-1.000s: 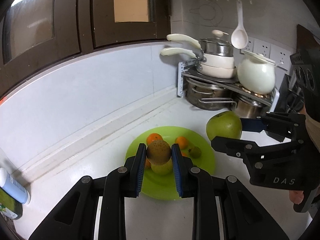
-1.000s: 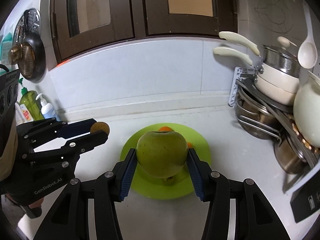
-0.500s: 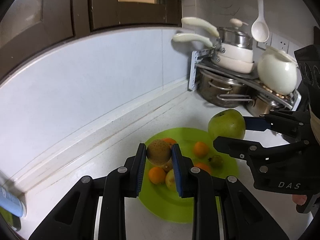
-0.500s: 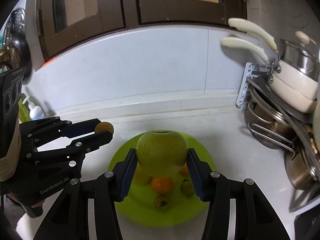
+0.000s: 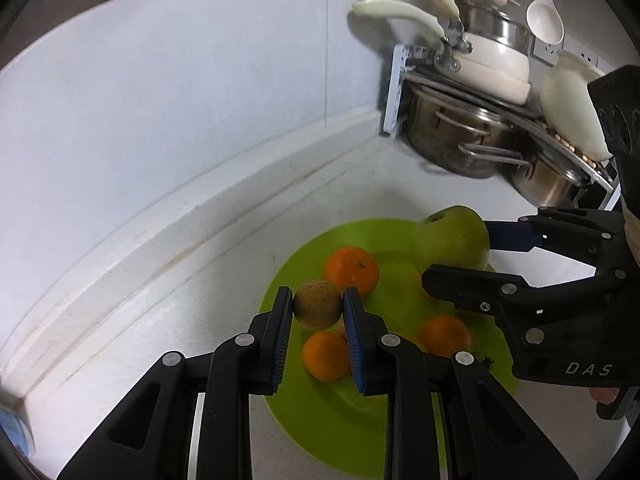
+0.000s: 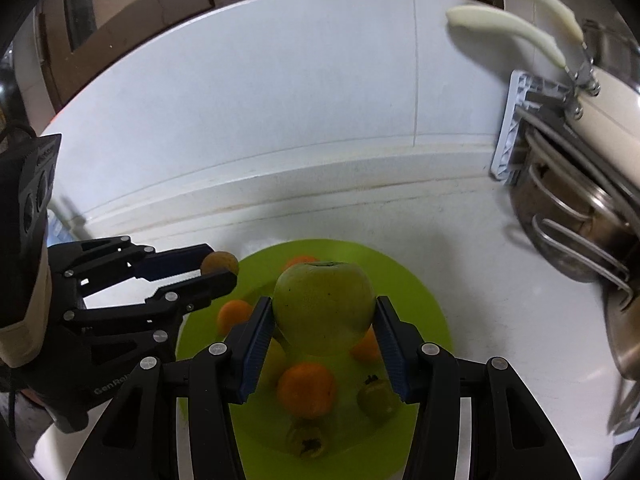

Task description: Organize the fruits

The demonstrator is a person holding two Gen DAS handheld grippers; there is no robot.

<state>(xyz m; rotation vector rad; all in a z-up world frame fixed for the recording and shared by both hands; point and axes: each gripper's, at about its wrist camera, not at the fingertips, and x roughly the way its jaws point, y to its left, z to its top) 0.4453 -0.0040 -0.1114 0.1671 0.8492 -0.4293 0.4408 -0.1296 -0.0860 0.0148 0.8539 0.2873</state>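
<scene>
Risk: left tongs (image 5: 318,308) clenching kiwi (image 5: 318,309), right tongs (image 6: 322,330) clenching apple (image 6: 323,307); released, either could roll off crowded plate (image 6: 420,292), frame centre.

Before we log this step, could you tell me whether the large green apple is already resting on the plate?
Not yet. The green apple is clamped in the right hand-held gripper, above the green plate and its fruit.

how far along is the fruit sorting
Done: several oranges and small fruits already lie on the green plate. In hand: the left gripper grips a kiwi, the right gripper a green apple, both over the plate. Left: setting those two down.
</scene>
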